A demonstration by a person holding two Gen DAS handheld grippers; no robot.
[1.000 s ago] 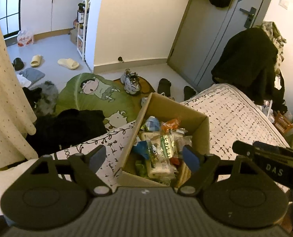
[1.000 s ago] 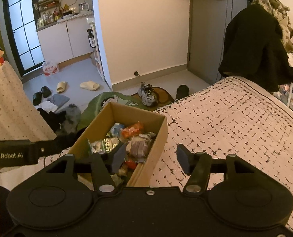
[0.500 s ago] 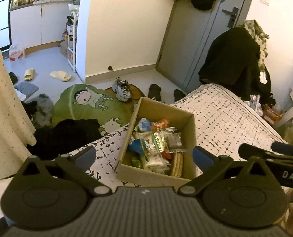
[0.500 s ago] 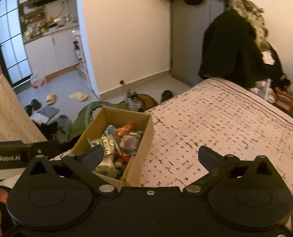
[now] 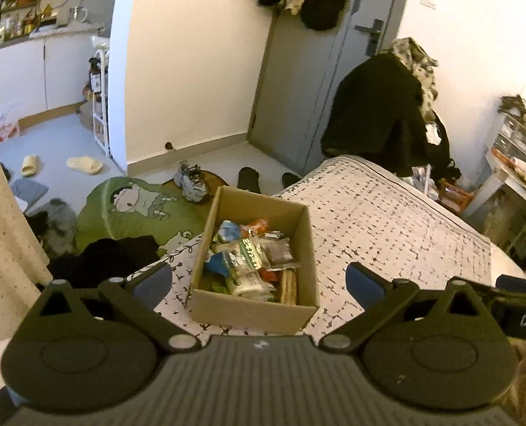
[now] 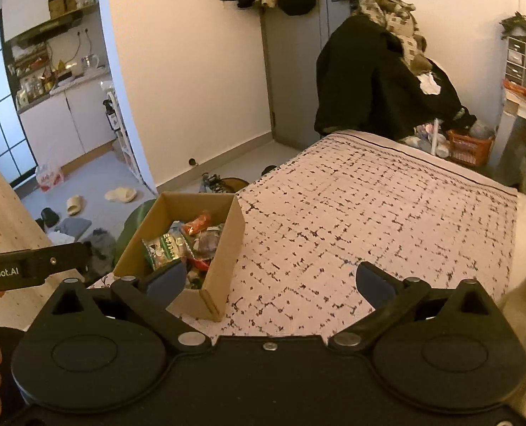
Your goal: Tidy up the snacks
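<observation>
An open cardboard box (image 5: 309, 248) (image 6: 227, 241) stands on the patterned bed cover (image 5: 387, 227) (image 6: 369, 220) near the bed's corner. It holds several snack packets (image 5: 252, 255) (image 6: 177, 245), among them a green-and-white one and an orange one. My left gripper (image 5: 259, 280) hangs wide open in front of the box, nothing between its fingers. My right gripper (image 6: 270, 280) is also wide open and bare, to the right of the box and back from it. The side of the left gripper's body (image 6: 32, 266) shows at the left of the right wrist view.
A green cartoon rug (image 5: 131, 209), shoes (image 5: 192, 181) and dark clothes (image 5: 114, 252) lie on the floor beyond the bed. A dark coat (image 5: 376, 113) hangs by the grey door (image 5: 298, 81). A cluttered desk (image 5: 518, 170) stands at the right. A dotted cloth (image 5: 0, 213) hangs at the left.
Both grippers opened wider and drew back and up from the box, so it now looks smaller and sits wholly ahead of the fingers. Both views swung right, showing more of the bed.
</observation>
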